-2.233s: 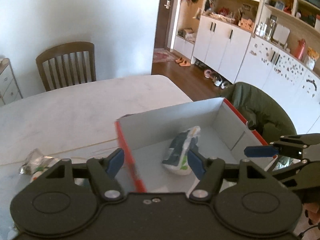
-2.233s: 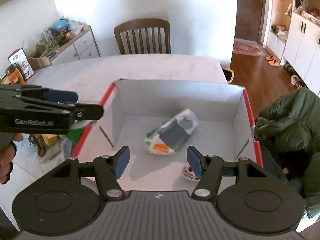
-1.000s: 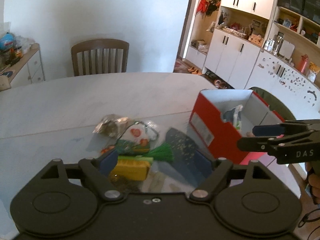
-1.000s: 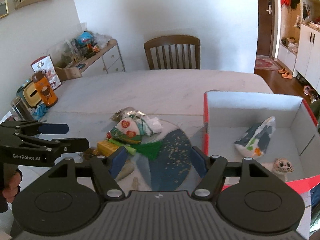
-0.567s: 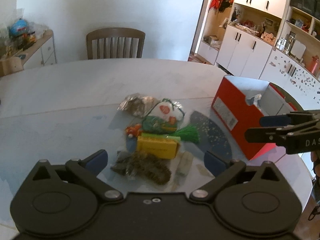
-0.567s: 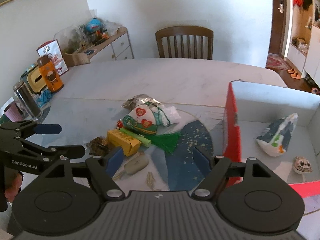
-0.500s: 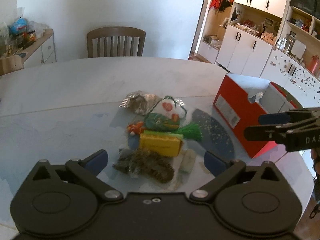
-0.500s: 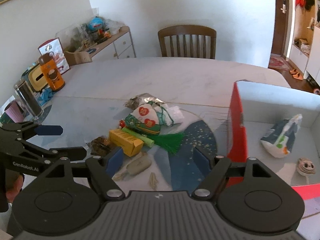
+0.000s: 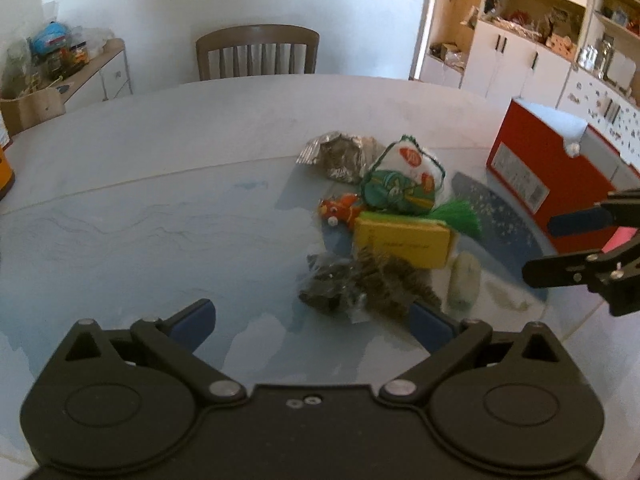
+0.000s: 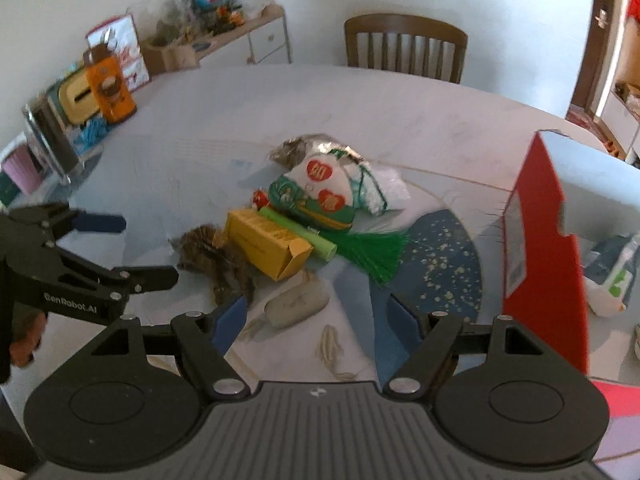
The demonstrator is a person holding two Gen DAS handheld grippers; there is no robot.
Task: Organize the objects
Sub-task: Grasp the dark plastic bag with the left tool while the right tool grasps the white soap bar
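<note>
**Q:** where's the rig at rn?

**Me:** Both grippers were over the red box [image 10: 540, 248] a couple secs back; I've swung them to the pile on the table [image 9: 160, 160]. One pouch [image 10: 612, 276] already sits inside the box, at the right in the right wrist view. So that drop's done imo and this is the reach for the next item.

**Q:** holding anything?

**Me:** Nope. Left gripper [image 9: 312, 322] has its jaws spread wide, empty, just short of the dark furry bundle [image 9: 360, 284]. Right gripper [image 10: 316, 318] also splayed and empty, w/ the grey pebble-ish thing [image 10: 298, 304] nearest between its fingers.

**Q:** what's left?

**Me:** Yellow carton [image 10: 268, 244], green tassel [image 10: 376, 254], green-white pouch [image 10: 316, 192] (foil pack [image 9: 338, 154] behind it, far side). All still left of the box.
</note>
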